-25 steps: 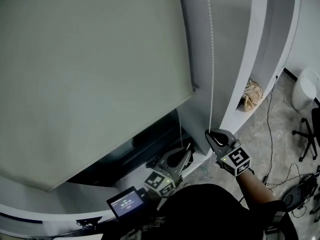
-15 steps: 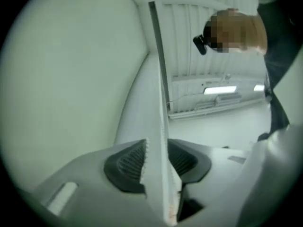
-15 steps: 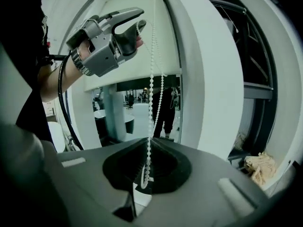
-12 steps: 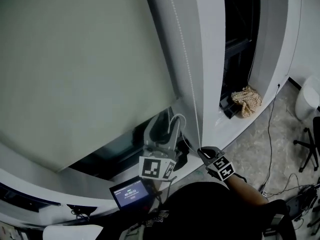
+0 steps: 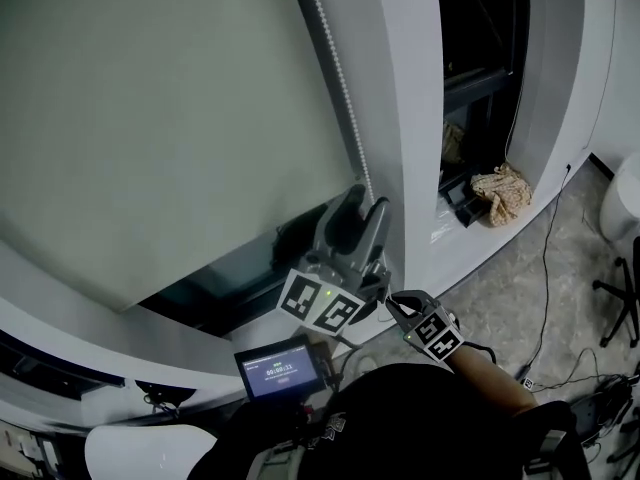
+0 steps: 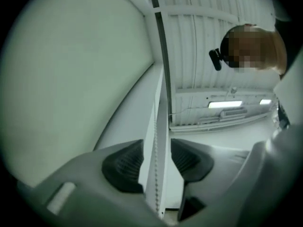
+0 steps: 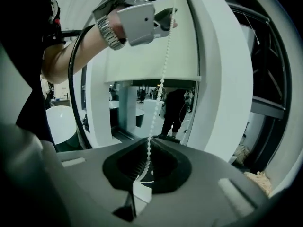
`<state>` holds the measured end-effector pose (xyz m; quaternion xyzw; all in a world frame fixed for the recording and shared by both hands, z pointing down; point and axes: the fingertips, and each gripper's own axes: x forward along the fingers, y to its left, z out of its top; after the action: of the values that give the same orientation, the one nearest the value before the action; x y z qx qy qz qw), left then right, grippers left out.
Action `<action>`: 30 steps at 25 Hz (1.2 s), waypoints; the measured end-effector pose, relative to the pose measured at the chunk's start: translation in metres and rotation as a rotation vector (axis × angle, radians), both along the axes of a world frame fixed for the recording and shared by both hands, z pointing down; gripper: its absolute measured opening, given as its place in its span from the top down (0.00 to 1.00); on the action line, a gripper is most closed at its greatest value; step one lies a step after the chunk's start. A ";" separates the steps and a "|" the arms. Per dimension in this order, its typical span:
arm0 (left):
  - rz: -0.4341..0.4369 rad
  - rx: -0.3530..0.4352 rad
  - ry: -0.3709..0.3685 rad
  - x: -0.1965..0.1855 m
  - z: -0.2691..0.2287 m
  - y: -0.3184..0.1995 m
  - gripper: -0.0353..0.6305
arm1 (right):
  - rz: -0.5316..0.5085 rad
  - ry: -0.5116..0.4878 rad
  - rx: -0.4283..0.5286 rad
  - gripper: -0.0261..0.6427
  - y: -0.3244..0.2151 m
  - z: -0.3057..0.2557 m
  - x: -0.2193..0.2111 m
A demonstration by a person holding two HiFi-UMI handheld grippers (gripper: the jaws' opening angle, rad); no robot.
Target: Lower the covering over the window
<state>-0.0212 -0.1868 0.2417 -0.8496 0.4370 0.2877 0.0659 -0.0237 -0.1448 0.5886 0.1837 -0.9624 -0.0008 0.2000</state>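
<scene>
At the left of the head view, the blind (image 5: 150, 118) hangs over most of the window. A dark gap (image 5: 230, 273) shows under its bottom edge. The bead chain (image 5: 338, 73) runs down the white frame (image 5: 410, 118), just beside the blind.

The left gripper (image 5: 368, 200) is up by the blind's bottom corner and points up. Its jaws have just opened wide and then come in a tiny bit. The chain runs between them, but the pads do not press on it.

The right gripper (image 5: 393, 299) is lower, just under the left one. Its jaws are closed tight on the chain.

A small screen (image 5: 283, 368) glows below the grippers. A crumpled cloth (image 5: 503, 190) lies on the sill at the right.
</scene>
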 end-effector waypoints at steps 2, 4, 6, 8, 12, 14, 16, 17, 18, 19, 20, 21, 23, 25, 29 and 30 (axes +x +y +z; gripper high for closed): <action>-0.028 0.006 0.024 -0.004 -0.004 -0.001 0.87 | -0.030 0.013 0.014 0.94 0.009 0.000 -0.003; -0.019 -0.002 0.054 -0.008 -0.003 0.000 0.93 | -0.049 0.019 0.016 0.94 0.017 0.000 -0.002; -0.001 -0.012 0.051 -0.008 -0.001 0.003 0.93 | -0.049 0.005 -0.017 0.94 0.022 0.000 0.002; 0.003 -0.047 0.007 -0.004 0.012 -0.001 0.93 | -0.034 0.001 -0.084 0.94 0.021 0.011 0.009; 0.008 -0.251 -0.081 0.001 0.097 -0.020 0.93 | 0.095 -0.108 -0.267 0.84 0.004 0.024 0.043; 0.049 -0.403 -0.126 0.005 0.170 -0.025 0.93 | 0.179 -0.276 -0.325 0.85 -0.017 -0.001 0.061; 0.091 -0.591 -0.187 0.013 0.252 -0.019 0.93 | 0.223 -0.449 -0.314 0.86 -0.040 -0.050 0.074; 0.106 -0.685 -0.211 0.016 0.290 -0.013 0.93 | 0.224 -0.520 -0.283 0.86 -0.049 -0.081 0.077; 0.118 -0.768 -0.228 0.017 0.323 -0.004 0.93 | 0.212 -0.574 -0.236 0.85 -0.057 -0.115 0.077; 0.134 -0.841 -0.241 0.019 0.351 0.005 0.93 | 0.190 -0.611 -0.182 0.83 -0.062 -0.149 0.074; 0.151 -0.900 -0.252 0.020 0.373 0.015 0.93 | 0.160 -0.642 -0.130 0.81 -0.066 -0.184 0.070; 0.170 -0.943 -0.267 0.023 0.390 0.024 0.93 | 0.121 -0.675 -0.088 0.80 -0.067 -0.220 0.064; 0.207 -0.982 -0.326 0.031 0.412 0.038 0.93 | 0.041 -0.750 -0.034 0.77 -0.069 -0.294 0.051; 0.240 -0.976 -0.397 0.042 0.422 0.047 0.93 | -0.025 -0.812 -0.017 0.77 -0.071 -0.363 0.038; 0.272 -0.951 -0.457 0.056 0.429 0.049 0.93 | -0.171 -0.839 -0.006 0.75 -0.075 -0.471 0.010; 0.279 -0.949 -0.460 0.058 0.431 0.051 0.93 | -0.211 -0.827 0.009 0.75 -0.076 -0.493 0.004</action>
<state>0.0368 -0.1361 0.6728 -0.8770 0.3763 -0.1284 -0.2698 -0.0194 -0.2205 0.0958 0.0701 -0.9751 0.0484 -0.2049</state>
